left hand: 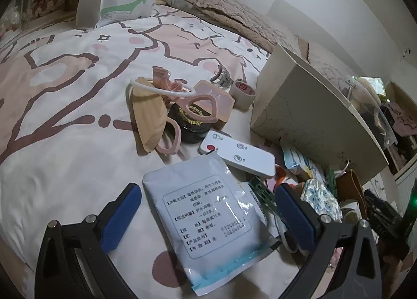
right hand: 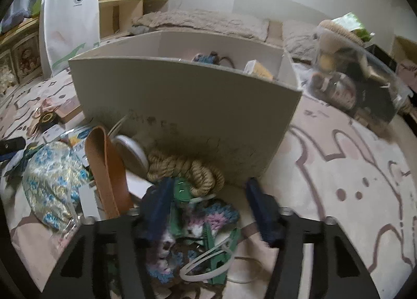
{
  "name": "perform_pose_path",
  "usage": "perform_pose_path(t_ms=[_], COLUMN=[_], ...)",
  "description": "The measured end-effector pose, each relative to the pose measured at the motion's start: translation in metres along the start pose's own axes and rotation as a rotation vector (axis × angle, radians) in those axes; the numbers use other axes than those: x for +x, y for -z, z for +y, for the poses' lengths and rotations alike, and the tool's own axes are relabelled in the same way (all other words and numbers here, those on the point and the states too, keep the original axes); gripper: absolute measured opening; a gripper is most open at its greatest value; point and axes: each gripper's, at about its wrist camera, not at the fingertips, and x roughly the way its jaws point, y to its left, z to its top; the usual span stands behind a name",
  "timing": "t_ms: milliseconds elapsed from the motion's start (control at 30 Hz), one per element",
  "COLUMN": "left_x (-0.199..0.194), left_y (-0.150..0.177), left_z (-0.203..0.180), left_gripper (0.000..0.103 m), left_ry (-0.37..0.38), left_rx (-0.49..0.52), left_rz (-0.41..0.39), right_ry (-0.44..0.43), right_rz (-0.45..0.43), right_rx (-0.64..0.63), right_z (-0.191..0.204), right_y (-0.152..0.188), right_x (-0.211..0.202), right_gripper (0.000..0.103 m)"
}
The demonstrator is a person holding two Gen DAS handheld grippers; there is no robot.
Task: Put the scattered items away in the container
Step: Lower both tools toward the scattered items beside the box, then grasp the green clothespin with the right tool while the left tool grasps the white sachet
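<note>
The beige cardboard box (left hand: 299, 116) stands on the bed, and in the right wrist view the box (right hand: 182, 106) holds a few items. My left gripper (left hand: 208, 189) is open, its blue fingers on either side of a white printed sachet (left hand: 208, 215) that lies flat on the sheet. Beyond it lie a white remote (left hand: 239, 154), a black jar (left hand: 190, 127), pink scissors (left hand: 198, 103) and a beige mask (left hand: 148, 114). My right gripper (right hand: 208, 184), blurred, stands partly closed around a multicoloured crochet piece (right hand: 208, 220) with green clips (right hand: 216, 260); sheet shows beside its right finger.
A rope coil (right hand: 182, 168), a brown leather strap (right hand: 109, 168), a round tin (right hand: 133, 155) and a floral pouch (right hand: 54, 179) crowd the box's near wall. A clear tub of items (right hand: 351, 85) sits at right. A white bag (right hand: 70, 20) stands behind.
</note>
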Motion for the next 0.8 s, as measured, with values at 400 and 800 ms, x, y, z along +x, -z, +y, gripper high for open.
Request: perform_pose_path(t_ms=[400,800], left_x=[0.004,-0.003], left_y=[0.001,0.003], left_z=[-0.009,-0.017], left_gripper=[0.065,0.064], left_ry=[0.057,0.078], left_rx=[0.033,0.077], left_rz=[0.028,-0.009], right_ry=[-0.042,-0.085], right_rz=[-0.077,-0.138], right_rx=[-0.031,0.099], right_z=[0.011,-0.006], right_y=[0.006,0.012], right_x=[-0.018,-0.042], right_gripper=[0.016,0.015])
